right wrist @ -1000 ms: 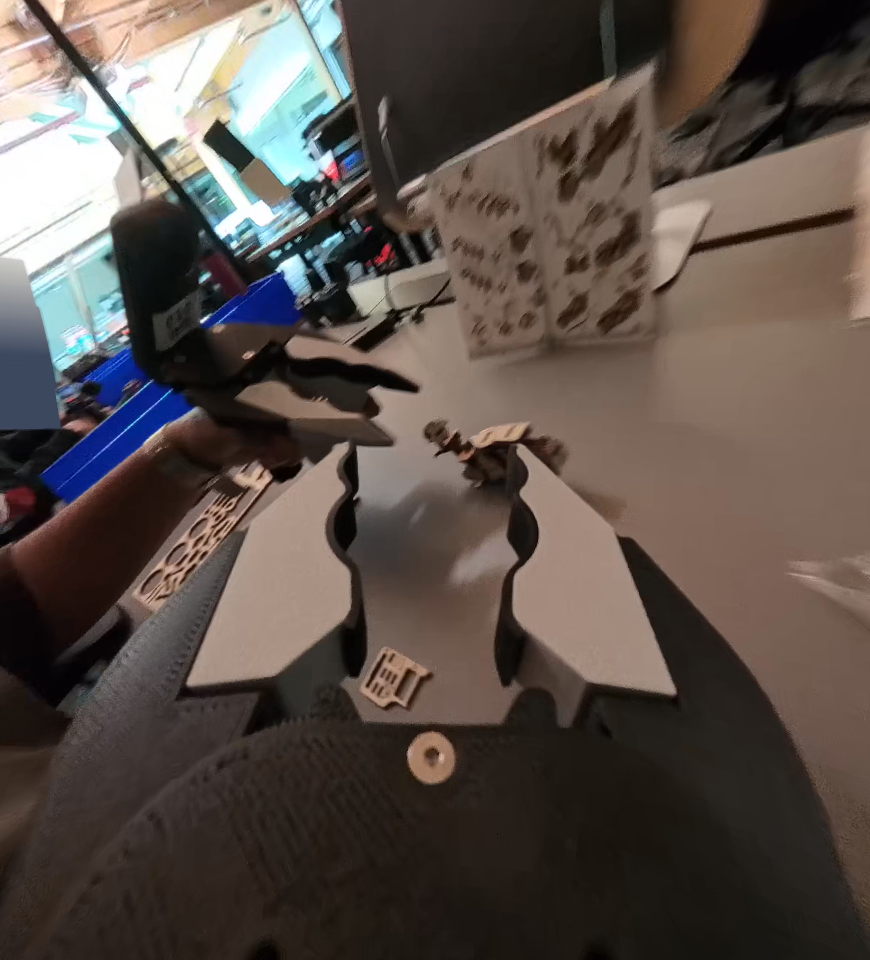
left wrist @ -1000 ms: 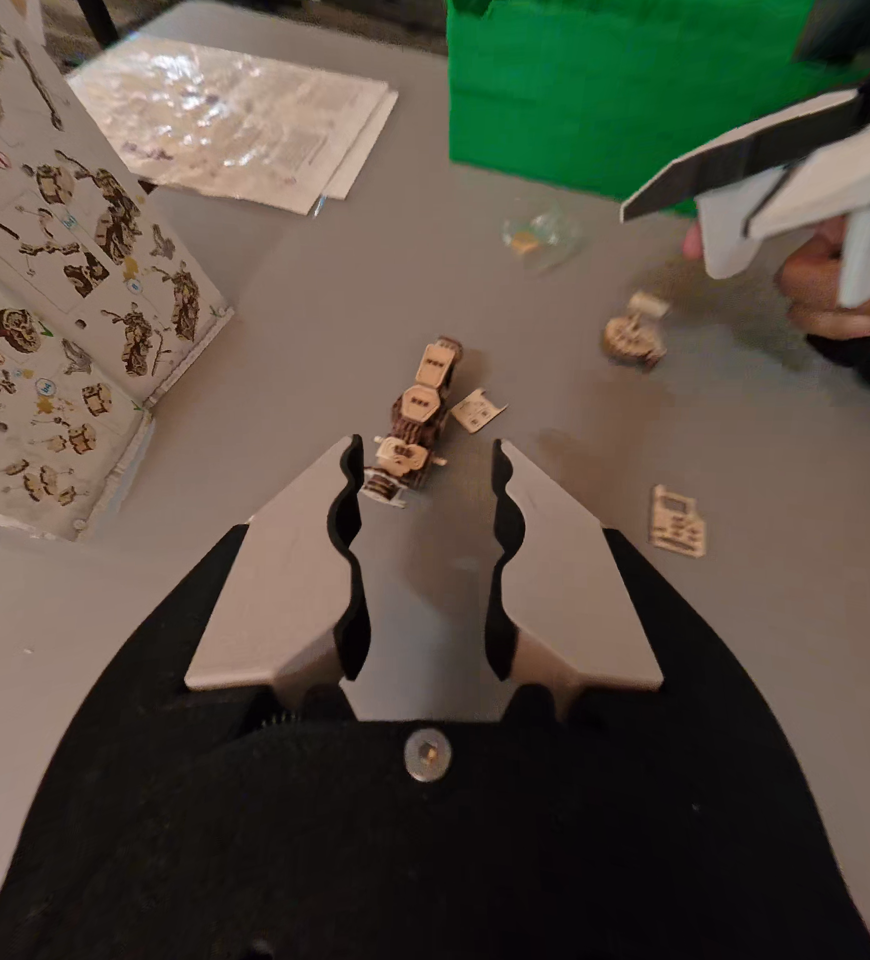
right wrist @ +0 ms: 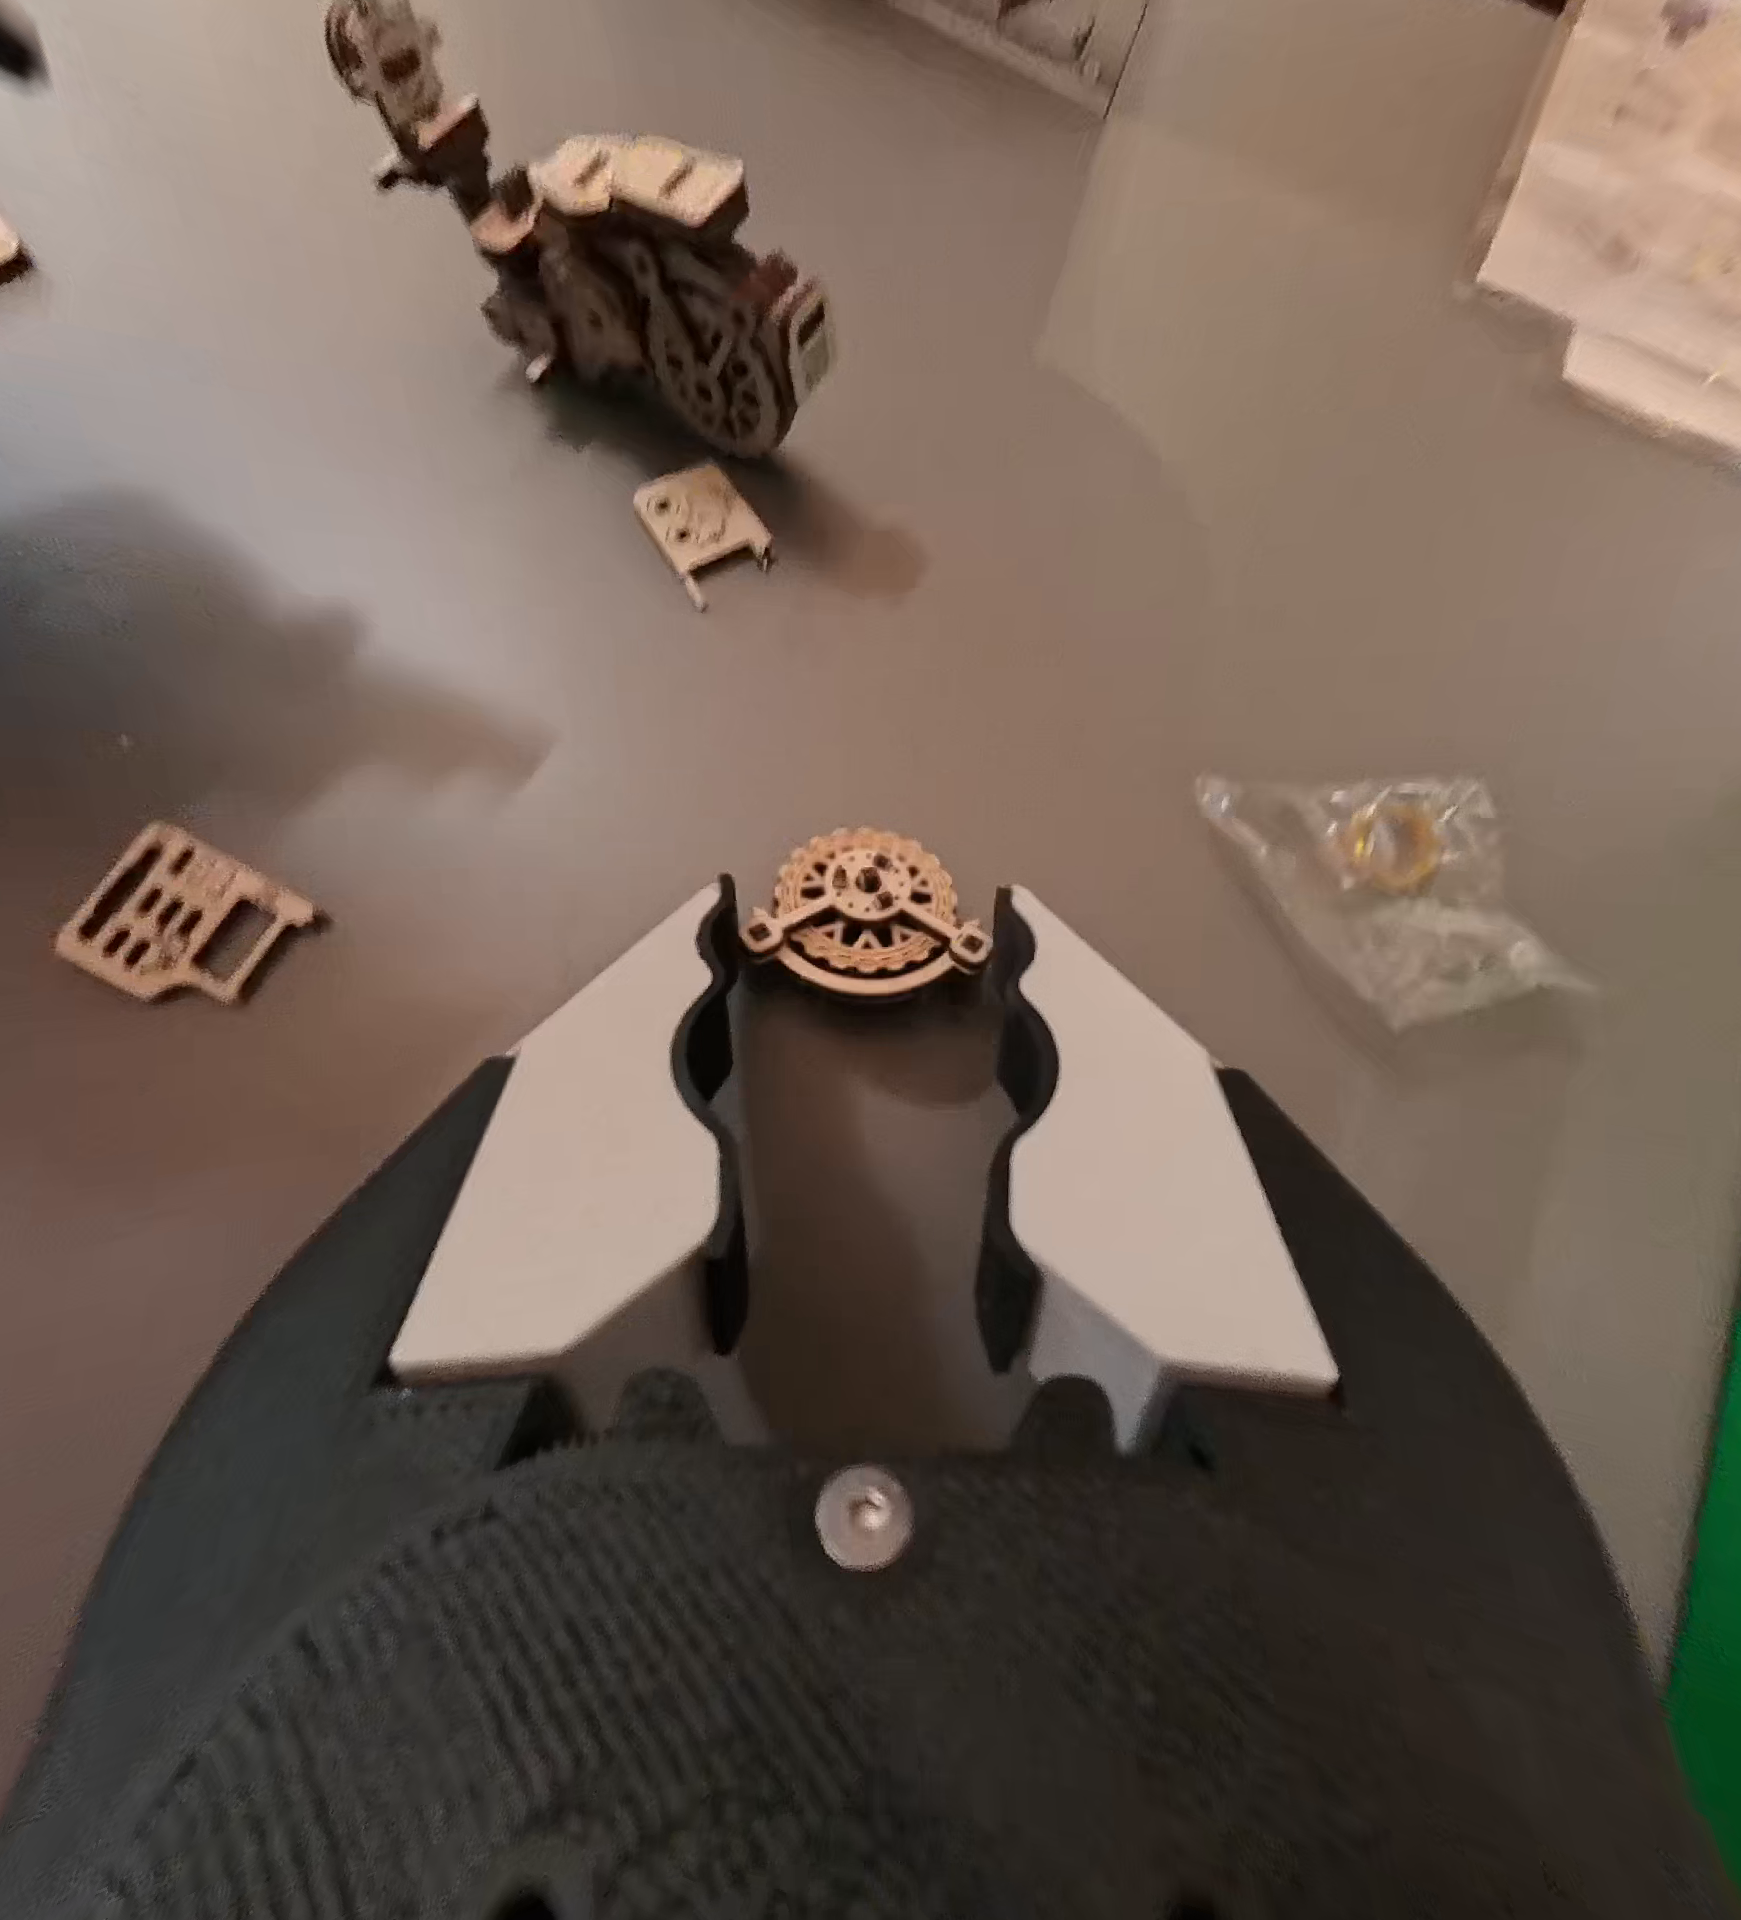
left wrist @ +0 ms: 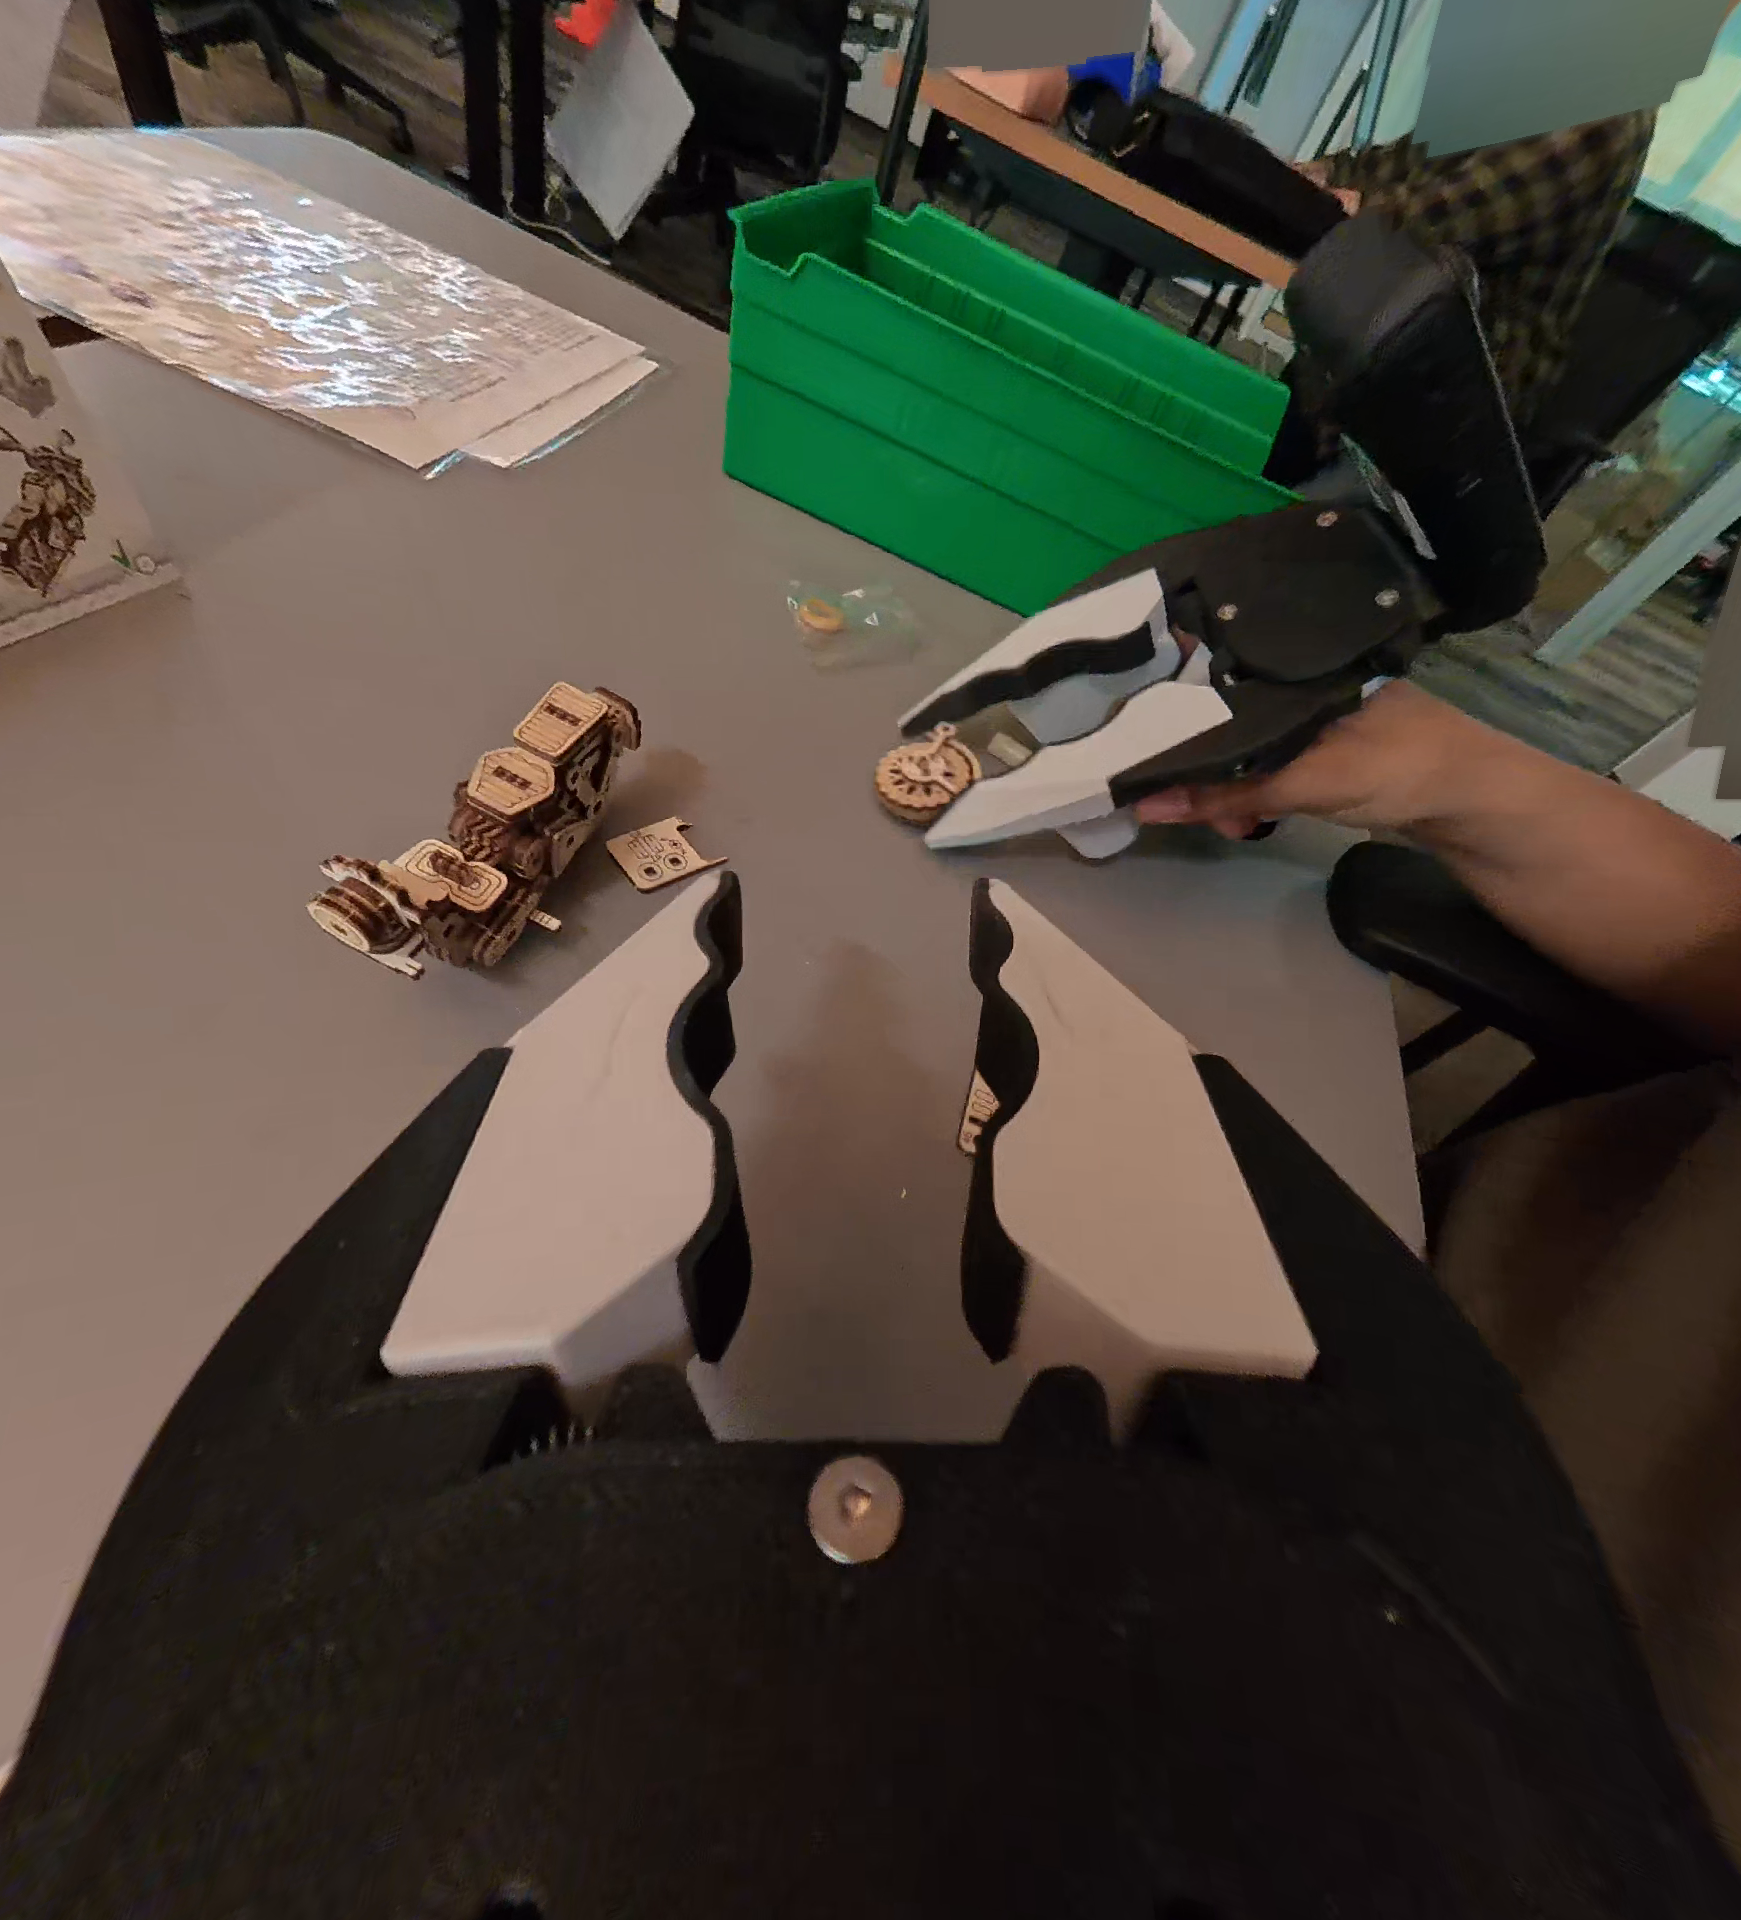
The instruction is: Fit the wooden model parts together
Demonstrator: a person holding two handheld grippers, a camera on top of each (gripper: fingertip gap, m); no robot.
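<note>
A partly built wooden model (left wrist: 476,831) lies on the grey table (left wrist: 170,1091), ahead and left of my left gripper (left wrist: 855,888), which is open and empty. The model also shows in the right wrist view (right wrist: 637,270). A wooden wheel part (right wrist: 861,925) sits on the table between the fingertips of my right gripper (right wrist: 864,899), whose jaws stand wide on either side of it. In the left wrist view the right gripper (left wrist: 920,779) is low over the wheel part (left wrist: 923,779). Small flat wooden pieces (right wrist: 705,520) (right wrist: 180,914) lie loose nearby.
A green bin (left wrist: 949,416) stands at the back right. A clear bag with a ring (right wrist: 1385,873) lies near it. Sheets in a plastic sleeve (left wrist: 274,281) and a printed picture sheet (left wrist: 4,468) are at the left. One flat piece (left wrist: 975,1117) is partly hidden by my left finger. From the left gripper's tips to the flat piece (left wrist: 975,1117) is close to 9 cm. Seen from the right wrist view (right wrist: 177,854) as well.
My left gripper has drawn back and to the right of the model. My right gripper has swung down to the table and now straddles the wheel part.
</note>
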